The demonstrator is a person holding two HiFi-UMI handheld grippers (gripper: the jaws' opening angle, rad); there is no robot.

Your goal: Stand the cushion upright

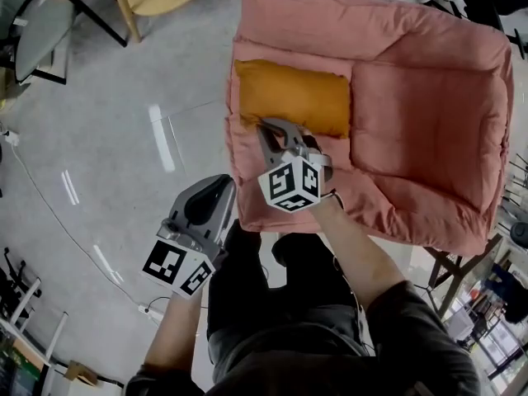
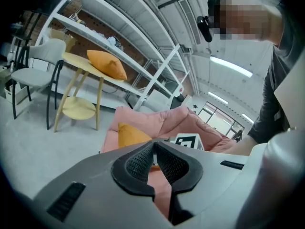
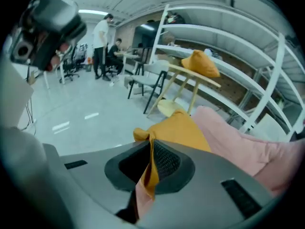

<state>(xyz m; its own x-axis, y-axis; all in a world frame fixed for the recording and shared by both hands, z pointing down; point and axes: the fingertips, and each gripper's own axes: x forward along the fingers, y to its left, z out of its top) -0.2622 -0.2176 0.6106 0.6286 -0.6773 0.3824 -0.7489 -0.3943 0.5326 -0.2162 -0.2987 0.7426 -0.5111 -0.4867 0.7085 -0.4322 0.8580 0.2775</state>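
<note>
- An orange cushion (image 1: 293, 97) is seen lying flat on the left part of a pink padded seat (image 1: 429, 97), with its long side running across the head view.
- The right gripper (image 1: 268, 126) is held at the cushion's near edge, towards that edge's left end, with the marker cube just behind it.
- In the right gripper view, the right gripper's (image 3: 151, 163) jaws are seen closed tight on a fold of the cushion's (image 3: 181, 130) orange fabric. The fabric is pinched between the pads and hangs down through them.
- From the pinch, the rest of the cushion is spread ahead of the jaws and a little to the right, against the pink seat (image 3: 238, 142).
- The left gripper (image 1: 216, 190) is held over the grey floor (image 1: 124, 122), just off the seat's near left corner and apart from the cushion.
- In the left gripper view, the left gripper's (image 2: 155, 161) jaws are seen brought together at the tips, and nothing is held between them.
- Beyond those jaws the cushion (image 2: 131, 135) is seen on the seat (image 2: 181, 120), ahead and slightly to the left.
- A second orange cushion (image 2: 107, 63) is seen on a wooden table (image 2: 90, 73) further back.
</note>
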